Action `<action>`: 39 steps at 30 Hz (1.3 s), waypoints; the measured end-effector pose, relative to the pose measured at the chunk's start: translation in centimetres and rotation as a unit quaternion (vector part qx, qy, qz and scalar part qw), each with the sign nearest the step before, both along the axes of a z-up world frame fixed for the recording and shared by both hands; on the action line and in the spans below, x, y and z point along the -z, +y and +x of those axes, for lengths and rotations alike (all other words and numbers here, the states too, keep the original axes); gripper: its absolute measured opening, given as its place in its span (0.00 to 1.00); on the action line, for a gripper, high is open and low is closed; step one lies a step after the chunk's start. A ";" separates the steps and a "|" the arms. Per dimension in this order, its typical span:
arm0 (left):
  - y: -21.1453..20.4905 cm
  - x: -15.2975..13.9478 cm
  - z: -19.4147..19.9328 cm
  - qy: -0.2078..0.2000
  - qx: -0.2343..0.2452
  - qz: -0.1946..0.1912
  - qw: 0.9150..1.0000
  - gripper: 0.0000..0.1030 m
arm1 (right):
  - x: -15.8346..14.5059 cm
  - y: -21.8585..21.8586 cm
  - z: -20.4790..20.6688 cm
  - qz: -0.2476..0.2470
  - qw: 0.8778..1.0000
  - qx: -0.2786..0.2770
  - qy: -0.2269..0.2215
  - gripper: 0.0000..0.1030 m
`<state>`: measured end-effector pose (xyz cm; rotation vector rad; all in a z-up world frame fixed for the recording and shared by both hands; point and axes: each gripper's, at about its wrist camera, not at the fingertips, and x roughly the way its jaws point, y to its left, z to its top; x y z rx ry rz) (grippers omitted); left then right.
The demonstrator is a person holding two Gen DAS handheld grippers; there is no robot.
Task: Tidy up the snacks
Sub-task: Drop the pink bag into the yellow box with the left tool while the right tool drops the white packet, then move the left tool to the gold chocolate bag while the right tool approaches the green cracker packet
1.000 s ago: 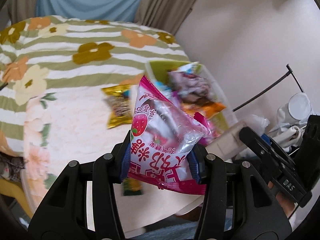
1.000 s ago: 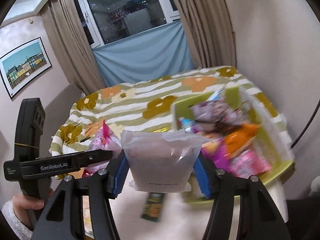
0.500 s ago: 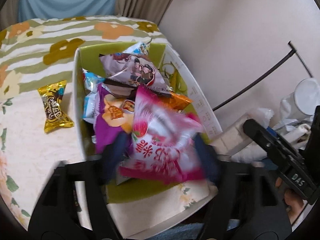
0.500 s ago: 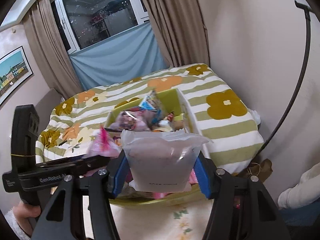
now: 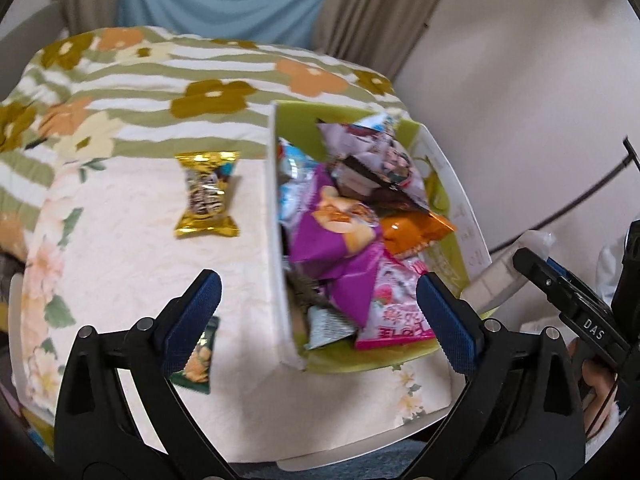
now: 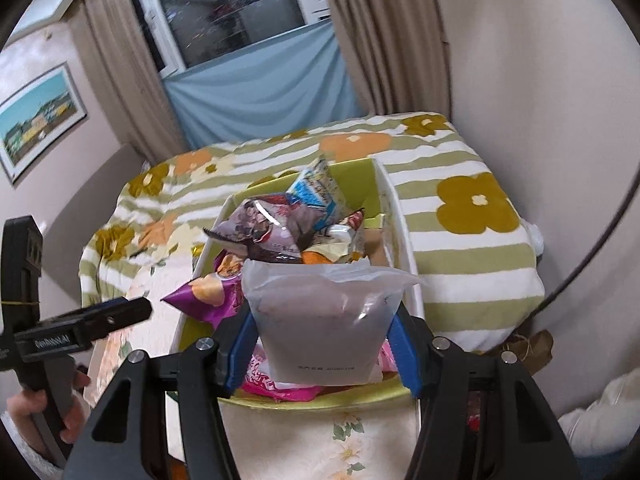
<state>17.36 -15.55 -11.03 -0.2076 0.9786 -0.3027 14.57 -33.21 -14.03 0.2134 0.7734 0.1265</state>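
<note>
Left gripper [image 5: 318, 308]: jaws just opened wide, nothing between them. Pink strawberry-print snack bag [image 5: 394, 308] lies in the green bin [image 5: 448, 216]. Right gripper [image 6: 322, 344] clamps a frosted pale pouch [image 6: 324, 320] above the bin's near end.

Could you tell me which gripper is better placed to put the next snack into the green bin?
Right. The right gripper is shut on the frosted pouch, directly over the green bin. The left gripper is open and empty, its pink strawberry packet lying in the bin.
</note>
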 end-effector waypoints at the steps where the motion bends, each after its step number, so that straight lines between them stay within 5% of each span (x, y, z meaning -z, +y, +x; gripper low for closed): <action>1: 0.4 -0.1 -0.2 -0.002 -0.007 0.004 1.000 0.95 | 0.1 0.0 0.3 -0.003 1.000 -0.005 0.002 0.54; 7: 2.7 0.2 -1.4 0.002 -0.042 0.017 0.999 0.95 | 2.3 0.7 2.6 -0.019 0.997 -0.027 0.065 0.57; 9: 3.4 0.7 -1.9 0.008 -0.050 0.019 0.999 0.95 | 3.5 0.8 3.0 -0.009 0.995 -0.028 0.091 0.66; 11: 3.9 1.0 -2.6 0.013 -0.056 0.021 0.998 0.95 | 3.9 0.8 2.4 0.000 0.996 -0.024 0.080 0.86; 14: 4.6 1.7 -3.4 0.022 -0.065 0.022 0.997 0.95 | 3.6 1.1 1.4 -0.003 0.998 -0.020 0.055 0.97; 27: 8.6 1.0 -5.0 0.013 -0.085 0.018 0.996 0.95 | 1.8 2.9 -0.1 0.004 0.999 -0.039 0.009 0.98; 39: 15.7 -0.9 -2.6 -0.004 -0.069 0.011 0.998 0.95 | 0.0 9.5 -0.1 0.011 1.000 -0.022 0.009 0.98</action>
